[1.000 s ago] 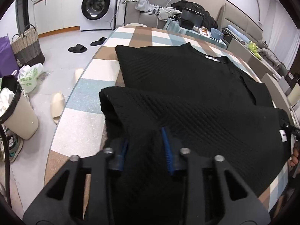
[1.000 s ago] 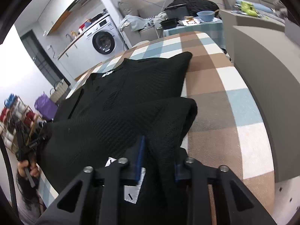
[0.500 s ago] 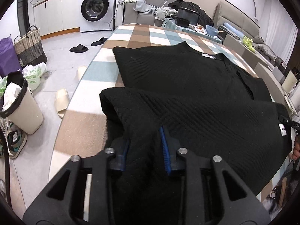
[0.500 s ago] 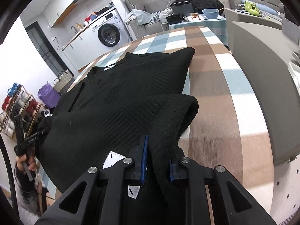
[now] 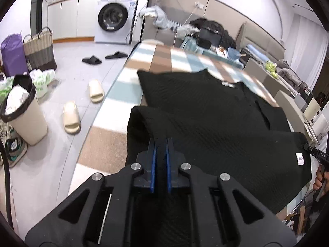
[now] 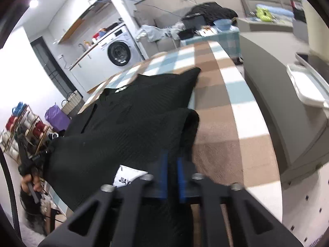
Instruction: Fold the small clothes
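Black ribbed-knit garment [image 5: 216, 111] lies spread on the checked table [image 5: 107, 144], its near hem lifted and doubled over toward the collar. Left gripper [image 5: 161, 142]: jaws have just closed, clamped on the hem's left corner. Right gripper [image 6: 171, 158]: likewise just closed, pinching the right corner, white label [image 6: 127, 177] just left of its pads.

sweater [image 5: 205, 111] lies on the table [image 5: 107, 144]; washing machine [image 5: 114, 18] behind; bin [image 5: 22, 113] left.
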`<state>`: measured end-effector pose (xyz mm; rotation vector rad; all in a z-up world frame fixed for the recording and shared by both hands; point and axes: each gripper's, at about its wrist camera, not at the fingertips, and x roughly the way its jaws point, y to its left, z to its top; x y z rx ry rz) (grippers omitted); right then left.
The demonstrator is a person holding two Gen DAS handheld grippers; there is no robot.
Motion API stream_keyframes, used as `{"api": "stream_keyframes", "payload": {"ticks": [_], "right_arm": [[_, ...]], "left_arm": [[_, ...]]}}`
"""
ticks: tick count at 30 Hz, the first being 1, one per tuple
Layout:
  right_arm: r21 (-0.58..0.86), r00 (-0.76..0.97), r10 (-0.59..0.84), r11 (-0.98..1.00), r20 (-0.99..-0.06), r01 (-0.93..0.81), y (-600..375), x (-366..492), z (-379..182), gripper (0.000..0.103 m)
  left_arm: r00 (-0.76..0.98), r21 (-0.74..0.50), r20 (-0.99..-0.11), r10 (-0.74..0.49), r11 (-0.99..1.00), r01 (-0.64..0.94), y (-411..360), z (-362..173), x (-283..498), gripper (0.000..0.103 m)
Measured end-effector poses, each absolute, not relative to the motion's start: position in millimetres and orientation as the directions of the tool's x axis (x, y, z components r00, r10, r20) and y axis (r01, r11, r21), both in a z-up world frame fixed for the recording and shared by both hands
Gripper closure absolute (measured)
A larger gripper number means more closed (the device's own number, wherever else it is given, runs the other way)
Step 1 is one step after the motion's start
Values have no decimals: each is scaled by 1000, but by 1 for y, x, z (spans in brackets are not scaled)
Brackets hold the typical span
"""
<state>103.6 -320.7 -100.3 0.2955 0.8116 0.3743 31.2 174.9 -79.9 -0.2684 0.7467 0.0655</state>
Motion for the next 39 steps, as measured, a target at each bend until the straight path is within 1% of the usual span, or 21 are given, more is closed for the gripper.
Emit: {"api": "stream_keyframes", "payload": {"ticks": [2, 5, 7, 9, 14, 15, 17, 18, 19, 21, 23, 26, 27, 29, 30, 31, 33, 34, 36, 38, 39], "right_arm": [[364, 658, 414, 905, -629, -221, -318, 102, -92, 98], [371, 717, 408, 902, -565, -221, -323, 105, -74, 99], [377, 735, 398, 903, -550, -207, -325, 115, -67, 99], [355, 737, 370, 916, -566, -187, -322, 128, -68, 99], [357, 690, 322, 929, -648, -97, -319, 157, -90, 99], [355, 676, 317, 931, -665, -87, -319, 159, -94, 97], [344, 643, 314, 935, -699, -83, -319, 159, -102, 90], [356, 637, 327, 930, -698, -88, -322, 157, -105, 86], [383, 626, 354, 919, -694, -95, -326, 152, -107, 83], [432, 618, 402, 895, -675, -110, -335, 138, -110, 70], [454, 623, 431, 881, -653, -134, -340, 123, -111, 66], [455, 627, 427, 881, -651, -129, -342, 117, -115, 66], [460, 625, 430, 879, -652, -125, -342, 118, -116, 66], [470, 623, 442, 873, -645, -133, -338, 121, -116, 66], [465, 622, 442, 874, -647, -138, -334, 123, -115, 73], [450, 622, 441, 879, -647, -156, -329, 124, -112, 80], [410, 640, 427, 893, -639, -187, -321, 123, -106, 98], [394, 656, 439, 891, -614, -227, -318, 119, -100, 98], [388, 714, 459, 879, -529, -277, -319, 110, -83, 98], [380, 745, 430, 890, -510, -254, -323, 113, -72, 98], [381, 744, 420, 893, -519, -239, -324, 119, -71, 98]], "left_arm": [[756, -229, -653, -40, 962, -147, 175, -69, 29, 98], [782, -249, -621, -40, 957, -149, 181, -54, 31, 99], [790, -261, -613, -29, 951, -168, 188, -50, 41, 100], [779, -257, -627, -19, 949, -184, 192, -52, 55, 100], [719, -227, -695, 2, 948, -222, 194, -75, 86, 99], [704, -219, -710, 6, 948, -230, 193, -78, 88, 98], [694, -222, -720, 11, 943, -246, 194, -82, 85, 89], [692, -221, -722, 14, 943, -249, 194, -82, 81, 79], [692, -218, -722, 17, 943, -252, 194, -81, 74, 66], [702, -231, -713, 10, 941, -247, 195, -81, 66, 48], [716, -253, -698, -9, 938, -235, 195, -80, 53, 48], [716, -244, -698, -17, 946, -215, 190, -81, 45, 48], [715, -238, -699, -13, 947, -215, 189, -82, 44, 50], [713, -239, -701, -19, 948, -209, 185, -83, 43, 68], [709, -230, -705, -12, 949, -214, 184, -84, 44, 87], [710, -222, -704, -5, 951, -213, 182, -84, 44, 99], [728, -214, -686, -1, 956, -200, 180, -81, 43, 102], [743, -205, -669, 9, 959, -196, 179, -76, 41, 102], [765, -209, -644, 12, 959, -190, 179, -67, 41, 102], [776, -224, -630, 11, 955, -195, 182, -61, 47, 102], [775, -226, -631, 15, 953, -202, 184, -61, 51, 102]]}}
